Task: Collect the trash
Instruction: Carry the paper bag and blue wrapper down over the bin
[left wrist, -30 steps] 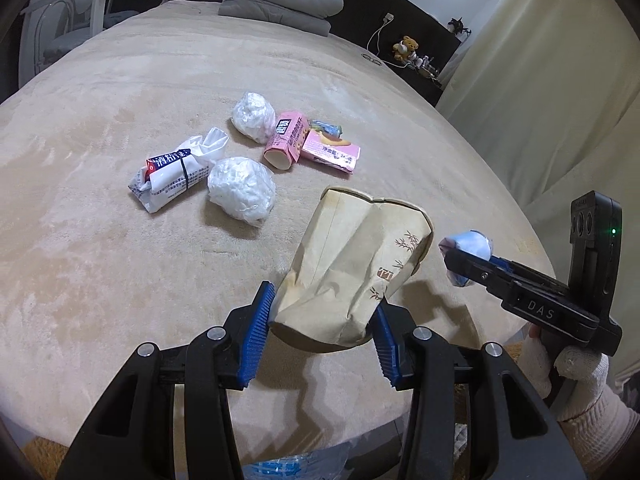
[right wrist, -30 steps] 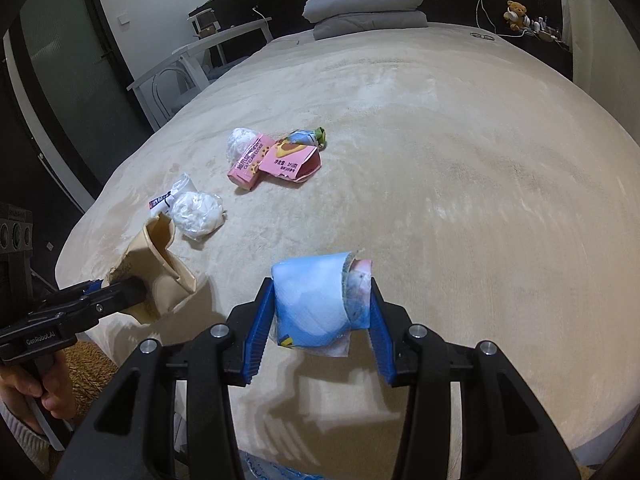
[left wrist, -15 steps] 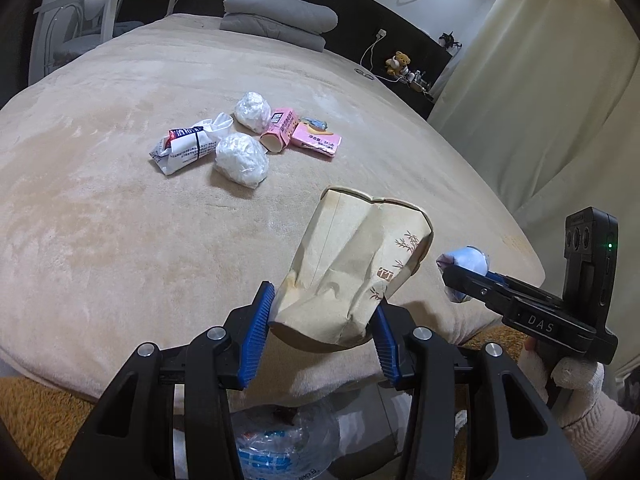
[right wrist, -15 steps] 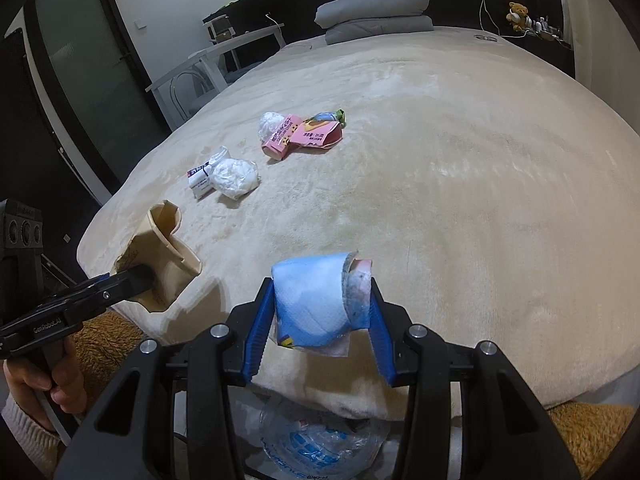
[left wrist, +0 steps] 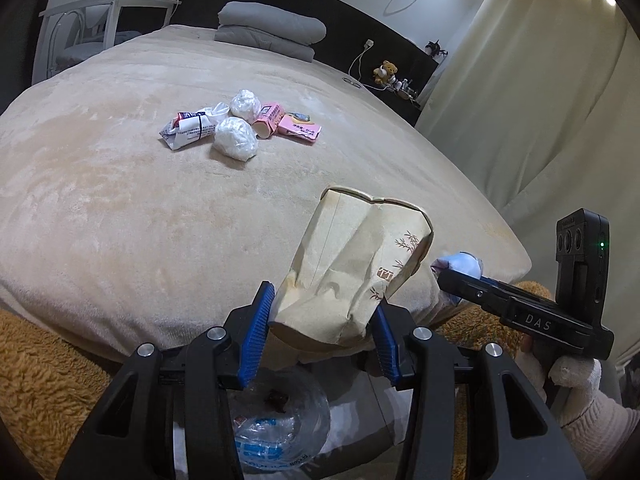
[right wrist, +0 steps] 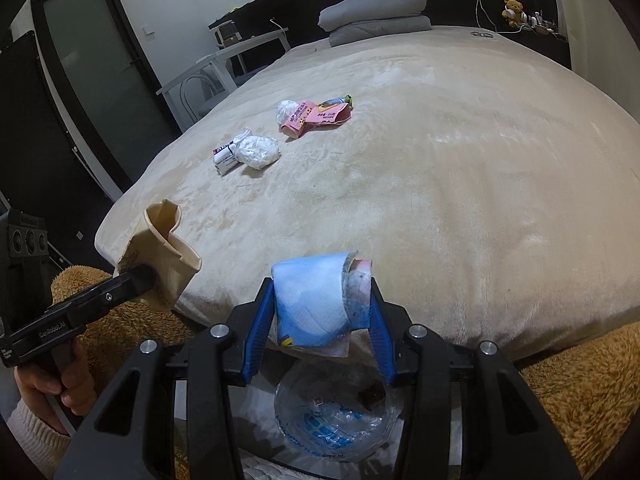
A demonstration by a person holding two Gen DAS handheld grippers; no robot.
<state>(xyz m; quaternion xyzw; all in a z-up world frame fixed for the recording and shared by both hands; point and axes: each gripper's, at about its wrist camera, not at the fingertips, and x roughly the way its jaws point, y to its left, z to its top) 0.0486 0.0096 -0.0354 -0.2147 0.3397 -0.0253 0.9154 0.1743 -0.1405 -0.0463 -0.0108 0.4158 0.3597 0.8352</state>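
Container: clear plastic bag liner (right wrist: 332,428) with blue print, mouth open, on the floor just off the near edge of the bed (right wrist: 460,160). Inside it, one small dark scrap (right wrist: 372,394) and a tiny white bit; the rest of the contents cannot be made out. The same liner (left wrist: 280,424) shows in the left wrist view under the jaws.

Left gripper (left wrist: 320,334): jaws narrowed, clenched on the base of a crushed tan paper cup (left wrist: 356,272), bamboo print on its side, open rim pointing away. The cup is off the bed, above the liner. From the right wrist view the same cup (right wrist: 160,256) sits at near left.

Right gripper (right wrist: 320,320): jaws pinched tight on a rolled blue-and-white wrapper (right wrist: 316,300), pink showing at its right end. It hangs directly above the liner mouth.

Trash still on the bed, far centre, in one loose cluster: two white crumpled plastic balls (left wrist: 236,138), a white printed packet (left wrist: 188,130), a pink carton (left wrist: 268,118) and a pink wrapper (left wrist: 300,132), touching or just beside one another.

Far end: folded grey bedding (left wrist: 268,32).
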